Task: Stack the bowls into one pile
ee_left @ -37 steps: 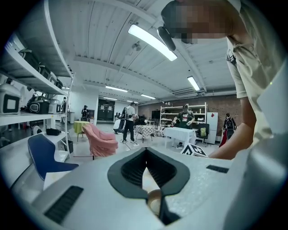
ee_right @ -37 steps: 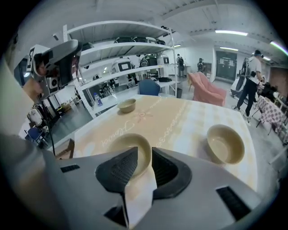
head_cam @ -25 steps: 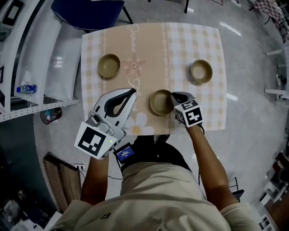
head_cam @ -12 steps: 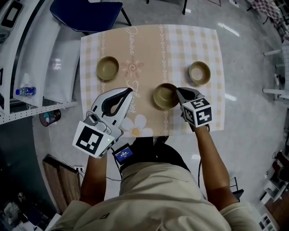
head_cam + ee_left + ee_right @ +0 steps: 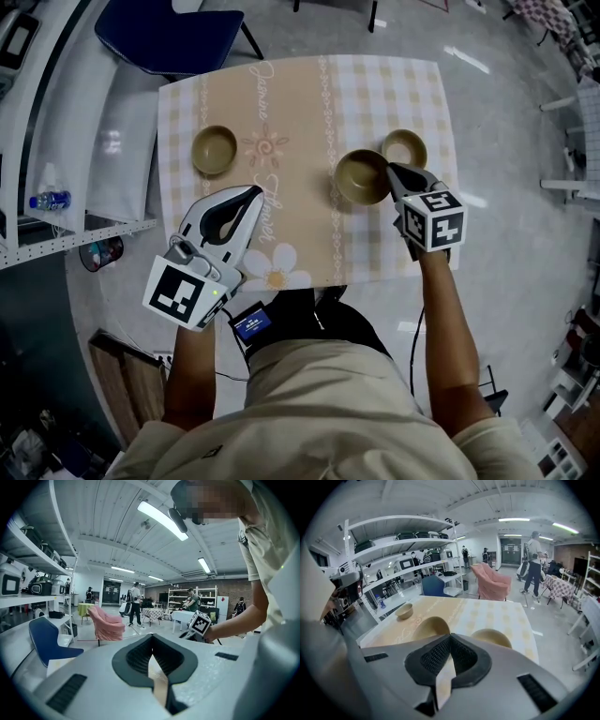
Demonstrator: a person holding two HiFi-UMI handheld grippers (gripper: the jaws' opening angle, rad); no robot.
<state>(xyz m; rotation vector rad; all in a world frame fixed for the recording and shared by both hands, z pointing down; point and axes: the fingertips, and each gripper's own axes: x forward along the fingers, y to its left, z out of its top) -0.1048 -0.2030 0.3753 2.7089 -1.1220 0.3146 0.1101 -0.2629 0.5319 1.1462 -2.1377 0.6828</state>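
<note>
Three tan bowls are in sight on the checked table. My right gripper is shut on the rim of one bowl and holds it off the cloth, just left of and touching close to a second bowl at the table's right. In the right gripper view the held bowl shows left of the jaws, the second bowl to the right, and the third bowl far left. The third bowl rests at the table's left. My left gripper hovers shut and empty over the near left part.
A blue chair stands beyond the table's far left corner. White shelving with a water bottle runs along the left. The table's near edge is close to the person's body. People and furniture fill the hall in the left gripper view.
My right gripper has carried its bowl from the table's near middle up and to the right, next to the right-hand bowl. The left gripper has stayed about where it was.
</note>
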